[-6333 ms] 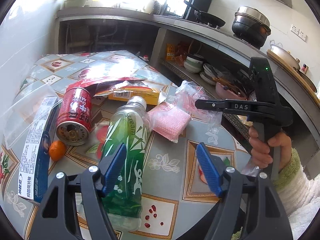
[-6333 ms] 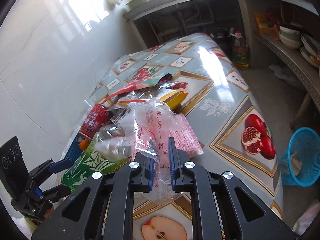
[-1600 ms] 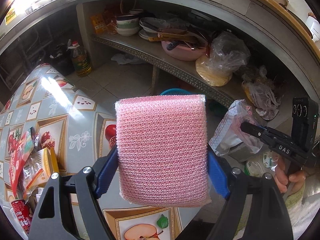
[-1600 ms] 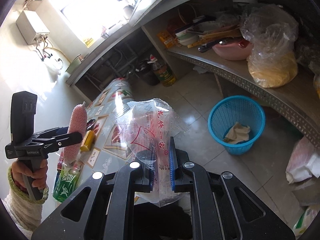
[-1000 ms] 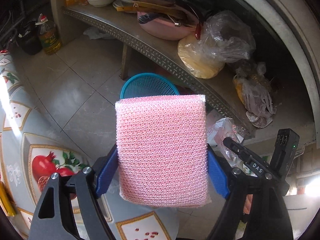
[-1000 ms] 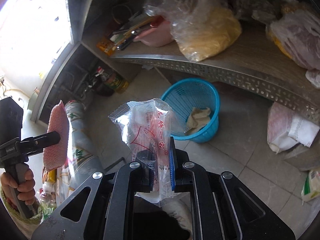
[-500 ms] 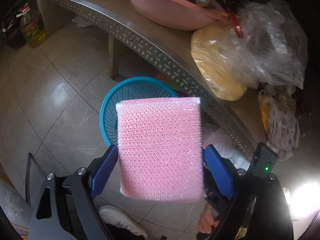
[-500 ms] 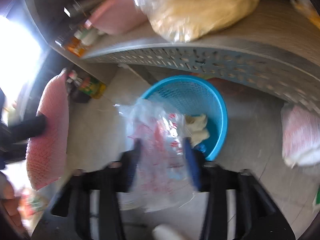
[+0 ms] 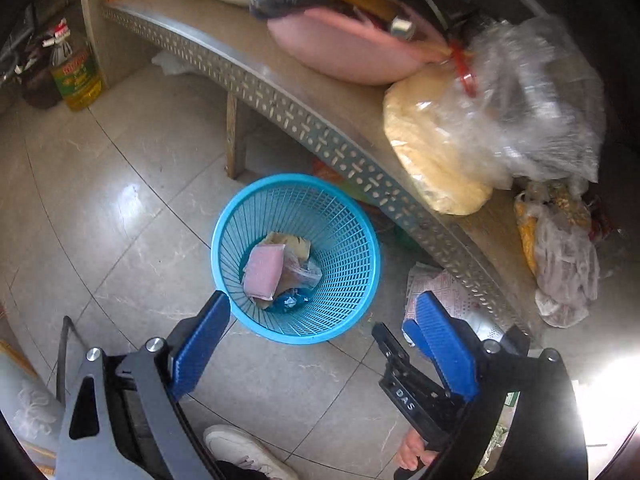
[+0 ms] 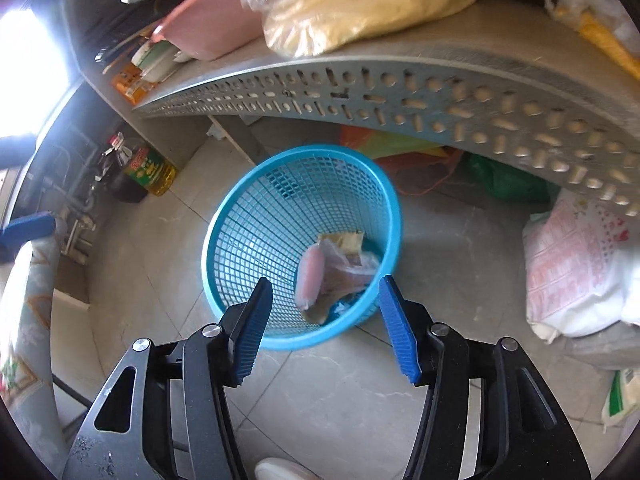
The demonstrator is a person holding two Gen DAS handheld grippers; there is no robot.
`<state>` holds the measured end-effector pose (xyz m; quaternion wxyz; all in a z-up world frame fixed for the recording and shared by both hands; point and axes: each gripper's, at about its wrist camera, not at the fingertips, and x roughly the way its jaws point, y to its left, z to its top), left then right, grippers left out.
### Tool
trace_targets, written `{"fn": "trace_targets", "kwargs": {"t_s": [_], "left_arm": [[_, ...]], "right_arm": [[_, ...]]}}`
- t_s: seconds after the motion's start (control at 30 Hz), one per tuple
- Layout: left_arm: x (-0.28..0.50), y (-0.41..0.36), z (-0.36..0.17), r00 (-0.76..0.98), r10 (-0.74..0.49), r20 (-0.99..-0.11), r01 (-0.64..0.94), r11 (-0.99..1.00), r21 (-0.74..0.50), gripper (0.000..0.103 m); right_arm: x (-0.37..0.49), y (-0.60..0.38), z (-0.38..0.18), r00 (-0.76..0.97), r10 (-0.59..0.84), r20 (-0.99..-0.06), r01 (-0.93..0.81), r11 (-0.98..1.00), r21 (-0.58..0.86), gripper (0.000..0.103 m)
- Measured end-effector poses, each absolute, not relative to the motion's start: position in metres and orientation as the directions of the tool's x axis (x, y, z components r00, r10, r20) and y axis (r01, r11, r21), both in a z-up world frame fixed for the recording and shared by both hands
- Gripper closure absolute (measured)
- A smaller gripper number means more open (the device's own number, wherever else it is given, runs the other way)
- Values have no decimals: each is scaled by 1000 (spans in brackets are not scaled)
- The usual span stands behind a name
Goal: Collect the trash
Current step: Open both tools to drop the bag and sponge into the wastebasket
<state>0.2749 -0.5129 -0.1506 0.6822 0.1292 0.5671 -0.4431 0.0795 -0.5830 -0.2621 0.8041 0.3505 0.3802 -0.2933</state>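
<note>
At nine o'clock on the floor stands an oil bottle (image 9: 76, 76), well apart from the bin. The left gripper (image 9: 320, 344) hangs over the tiles with its jaws spread wide and nothing between them; they have just been opening. At the centre sits the blue mesh wastebasket (image 9: 352, 248), and inside it lie the pink scouring sponge (image 9: 262, 272) and, touching it toward three o'clock, the clear plastic wrapper (image 9: 302, 274). The sponge looks soft, light and springy, best pinched across its flat faces; the wrapper is flimsy and slick, so a bunched edge would be the place to hold. The right gripper (image 10: 326, 326) has jaws that have just been opening, about half apart and empty. At two o'clock the perforated metal shelf (image 9: 280, 104) carries a bagged yellow bundle (image 9: 436, 152).
</note>
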Motion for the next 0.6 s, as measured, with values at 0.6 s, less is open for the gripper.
{"fn": "trace_targets", "kwargs": {"t_s": [0.6], "left_arm": [[153, -337, -4, 277, -609, -743, 851, 515, -105, 11]], "right_arm": [[9, -497, -144, 518, -290, -805, 625, 770, 125, 26]]}}
